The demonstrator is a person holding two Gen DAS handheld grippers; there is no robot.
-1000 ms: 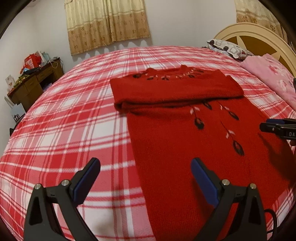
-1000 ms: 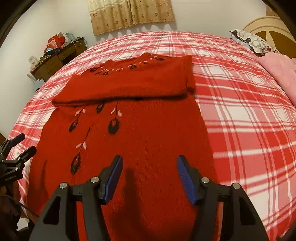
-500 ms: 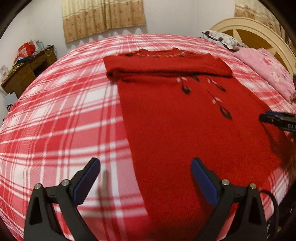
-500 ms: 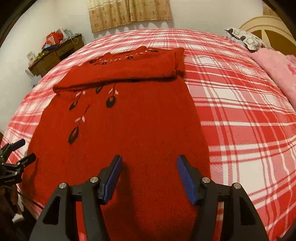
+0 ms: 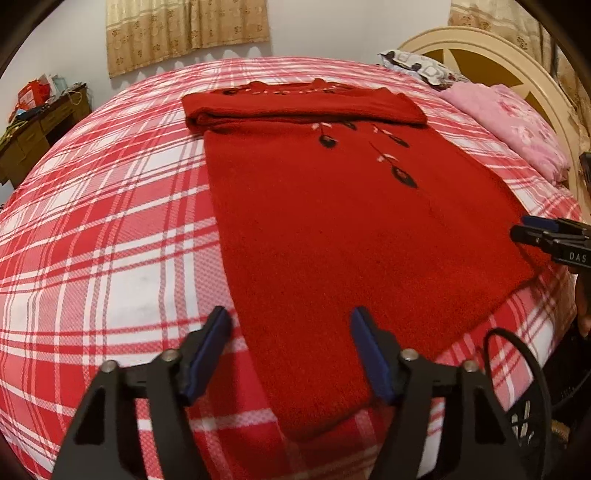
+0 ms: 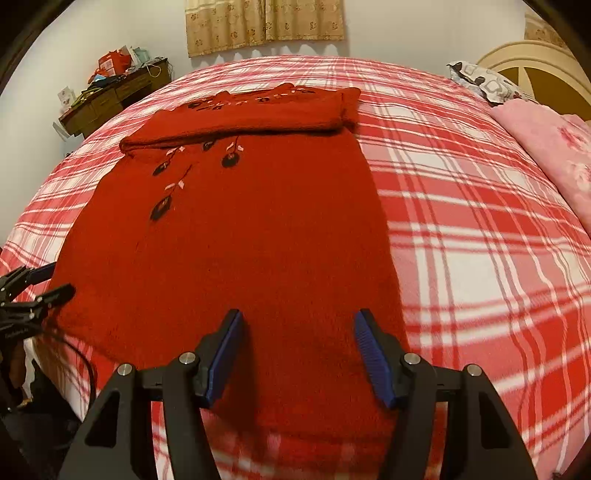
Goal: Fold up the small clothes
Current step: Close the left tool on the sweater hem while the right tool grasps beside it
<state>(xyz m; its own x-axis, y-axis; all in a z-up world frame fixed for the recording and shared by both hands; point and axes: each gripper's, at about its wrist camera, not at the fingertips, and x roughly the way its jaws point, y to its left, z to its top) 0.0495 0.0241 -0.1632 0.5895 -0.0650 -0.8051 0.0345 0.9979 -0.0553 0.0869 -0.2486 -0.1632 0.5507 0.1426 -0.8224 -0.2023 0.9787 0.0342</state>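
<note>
Red knit covered the middle of the plaid bedspread: a sweater lay flat on it, and every place here is taken from that sweater. To its left in the left wrist view, bare plaid ran wide to the bed's edge, with a wooden desk beyond. To its right in the right wrist view, more open plaid reached a pink blanket and a patterned pillow by the cream headboard. A curtain hung on the wall past the sweater's far end.

The sweater's near hem lay close to the bed's near edge. The left gripper hung over the hem's left corner, its jaws closing yet apart, one blue pad over plaid, the other over knit; no pad pressed on cloth. The right gripper hung over the hem near its right side, jaws apart with knit showing between them, not pinched.

The sweater's far end was folded back toward the hem, a thick band across its width, with dark embroidery along the neckline. Black flower buds with pale leaves trailed down the front below the fold.
</note>
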